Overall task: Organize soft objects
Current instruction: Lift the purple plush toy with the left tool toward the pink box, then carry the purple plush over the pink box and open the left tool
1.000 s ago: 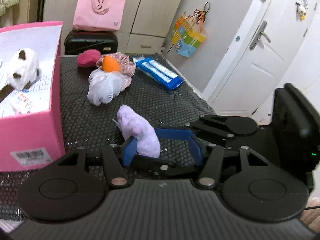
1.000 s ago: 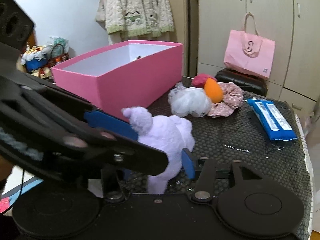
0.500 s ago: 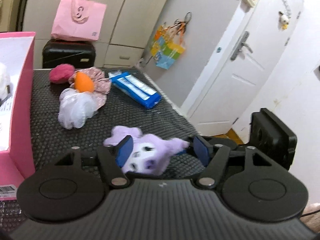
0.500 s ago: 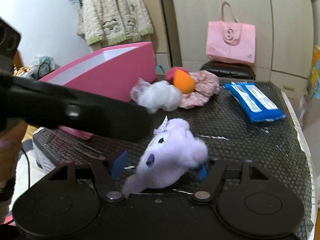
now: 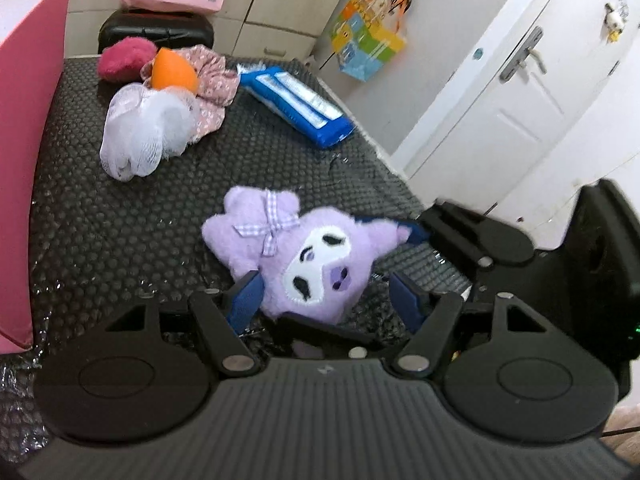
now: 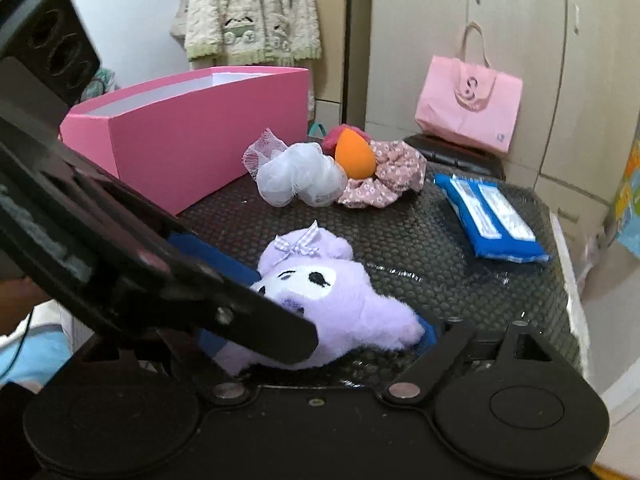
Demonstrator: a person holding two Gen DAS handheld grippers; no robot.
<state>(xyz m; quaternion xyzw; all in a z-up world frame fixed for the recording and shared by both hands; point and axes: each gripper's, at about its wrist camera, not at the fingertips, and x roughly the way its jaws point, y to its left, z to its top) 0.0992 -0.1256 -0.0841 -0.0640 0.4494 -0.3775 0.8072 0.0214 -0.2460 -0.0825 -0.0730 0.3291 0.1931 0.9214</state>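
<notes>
A purple plush toy (image 5: 304, 256) with a white face and a checked bow lies face up on the black bubble mat (image 5: 100, 232). My left gripper (image 5: 326, 300) straddles its lower end. The jaws are closing, the left blue pad (image 5: 244, 300) touches the fur, and the right pad stands clear of it. In the right wrist view the plush (image 6: 340, 296) lies between the fingers of my right gripper (image 6: 320, 340). Those jaws are opening wide, with one blue pad (image 6: 428, 336) at the toy's ear. The left gripper's body (image 6: 140, 264) hides the other pad.
A pink box (image 6: 192, 136) stands at the mat's left. Behind the plush lie a white mesh puff (image 5: 148, 132), an orange sponge (image 5: 174, 74), a floral scrunchie (image 5: 212, 84), a magenta puff (image 5: 126, 58) and a blue wipes pack (image 5: 296, 104). The mat's right edge drops off near a white door (image 5: 520, 92).
The plush, upright and pinched between both grippers a second ago, has tipped over and now lies face up on the mat. Both pairs of jaws have widened, and the left gripper has sunk closer.
</notes>
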